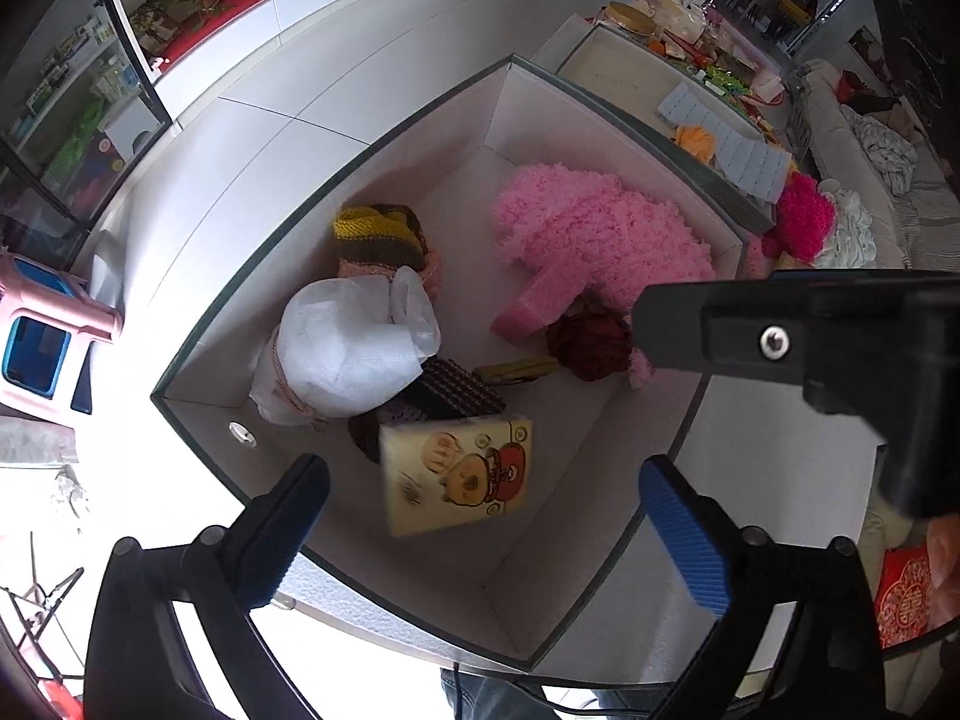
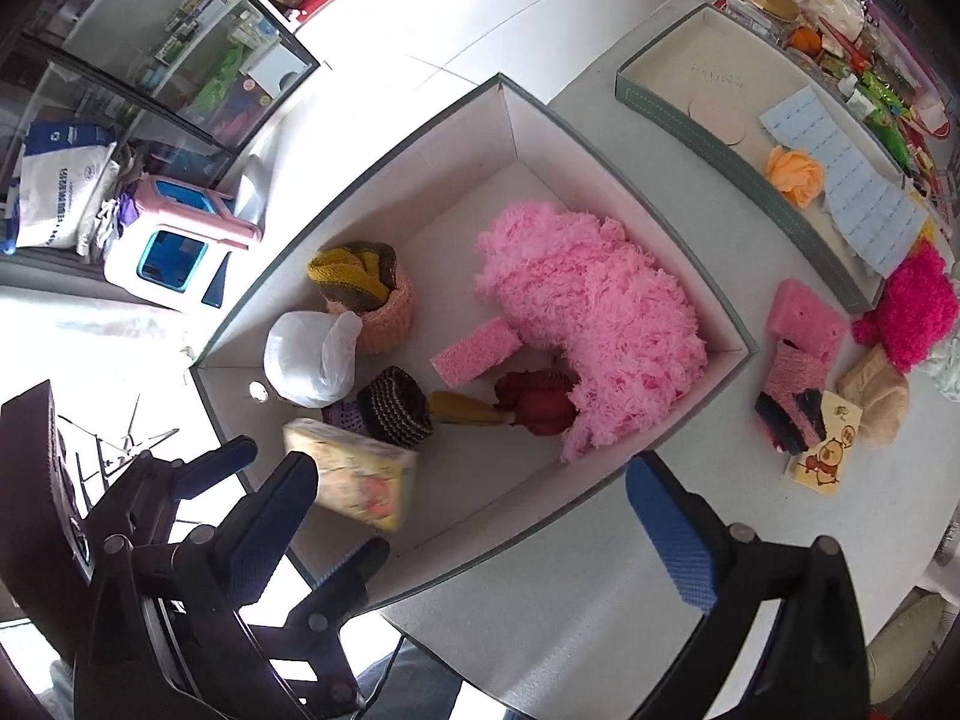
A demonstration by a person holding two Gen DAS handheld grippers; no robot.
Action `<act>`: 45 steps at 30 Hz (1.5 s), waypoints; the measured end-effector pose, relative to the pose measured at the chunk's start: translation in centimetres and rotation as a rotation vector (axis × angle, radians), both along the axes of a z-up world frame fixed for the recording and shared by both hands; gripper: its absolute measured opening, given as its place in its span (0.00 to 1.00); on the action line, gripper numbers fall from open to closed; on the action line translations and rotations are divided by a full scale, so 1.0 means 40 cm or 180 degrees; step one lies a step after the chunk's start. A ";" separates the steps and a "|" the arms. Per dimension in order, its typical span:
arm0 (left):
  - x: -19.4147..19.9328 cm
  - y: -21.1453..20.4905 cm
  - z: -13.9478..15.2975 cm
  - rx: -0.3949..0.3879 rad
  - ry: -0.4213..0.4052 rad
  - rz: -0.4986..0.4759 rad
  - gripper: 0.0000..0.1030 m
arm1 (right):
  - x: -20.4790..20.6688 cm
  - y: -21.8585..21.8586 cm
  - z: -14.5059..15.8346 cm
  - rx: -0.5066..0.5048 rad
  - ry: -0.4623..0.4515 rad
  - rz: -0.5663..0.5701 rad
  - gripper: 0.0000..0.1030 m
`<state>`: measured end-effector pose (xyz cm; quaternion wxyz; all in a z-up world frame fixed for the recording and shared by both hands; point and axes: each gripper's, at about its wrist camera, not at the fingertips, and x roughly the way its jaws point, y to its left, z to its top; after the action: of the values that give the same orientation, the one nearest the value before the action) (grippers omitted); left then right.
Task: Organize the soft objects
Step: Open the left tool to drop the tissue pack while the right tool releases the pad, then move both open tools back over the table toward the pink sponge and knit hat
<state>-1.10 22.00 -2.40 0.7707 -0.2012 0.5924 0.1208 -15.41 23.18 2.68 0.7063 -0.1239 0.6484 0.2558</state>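
Both my grippers, left (image 1: 480, 534) and right (image 2: 474, 525), hang spread and empty over the open box (image 2: 600, 114). Largest inside, the pink fluffy mass (image 2: 588, 312) fills its far-right corner; the yellow tissue pack (image 2: 360, 474) lies loose at its near-left wall. Next I should probably fetch the small pink sponge (image 2: 807, 315) outside, beside the box's right corner.

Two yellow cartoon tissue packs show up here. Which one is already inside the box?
The tissue pack by the box's near-left corner, beside the left gripper. The other pack lies outside on the table, under a knitted piece.
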 end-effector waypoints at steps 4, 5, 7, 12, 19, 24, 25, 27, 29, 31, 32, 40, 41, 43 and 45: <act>-0.001 -0.018 0.010 0.0021 0.0030 -0.0032 1.00 | 0.008 -0.033 0.029 0.0144 0.0039 -0.0082 1.00; -0.001 -0.021 0.012 0.0014 0.0060 -0.0041 1.00 | 0.008 -0.049 0.036 0.0187 0.0043 -0.0129 1.00; 0.000 -0.030 0.013 -0.0089 0.0109 -0.0074 1.00 | 0.007 -0.096 0.046 0.0267 0.0055 -0.0285 1.00; -0.004 -0.079 0.031 -0.0199 0.0174 -0.0223 1.00 | -0.025 -0.278 0.029 0.0321 0.0191 -0.0796 1.00; 0.004 -0.200 0.046 -0.0316 0.0266 -0.0617 1.00 | -0.150 -0.623 -0.093 0.0136 0.0572 -0.1871 1.00; 0.022 -0.309 0.023 -0.0365 0.0455 -0.0984 1.00 | -0.268 -0.804 -0.202 -0.0019 0.0977 -0.2519 1.00; 0.030 -0.329 0.017 -0.0379 0.0493 -0.1038 1.00 | -0.288 -0.828 -0.217 -0.0002 0.1035 -0.2608 1.00; 0.049 -0.369 0.003 -0.0423 0.0565 -0.1133 1.00 | -0.314 -0.863 -0.238 0.0024 0.1117 -0.2718 1.00; 0.072 -0.403 -0.016 -0.0495 0.0632 -0.1185 1.00 | -0.320 -0.879 -0.244 -0.0013 0.1101 -0.2710 1.00; 0.096 -0.426 -0.041 -0.0581 0.0721 -0.1170 1.00 | -0.303 -0.878 -0.245 -0.0063 0.1053 -0.2623 1.00; 0.105 -0.435 -0.054 -0.0598 0.0763 -0.1138 1.00 | -0.286 -0.872 -0.245 -0.0096 0.1030 -0.2569 1.00; 0.076 -0.467 -0.125 -0.0710 0.1023 -0.1162 1.00 | 0.014 -0.707 -0.180 -0.0012 0.0498 -0.1799 1.00; 0.067 -0.467 -0.129 -0.0731 0.1029 -0.1179 1.00 | 0.063 -0.675 -0.171 0.0005 0.0393 -0.1685 1.00; 0.042 -0.463 -0.134 -0.0808 0.1055 -0.1201 1.00 | 0.156 -0.622 -0.164 0.0031 0.0235 -0.1579 1.00; 0.016 -0.455 -0.135 -0.0876 0.1064 -0.1211 1.00 | 0.247 -0.586 -0.174 0.0002 0.0125 -0.1627 1.00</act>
<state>-0.45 3.78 -7.79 0.6366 -0.1665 0.7492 -0.0760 -5.54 -0.26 -4.28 0.7353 0.0492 0.6722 0.0716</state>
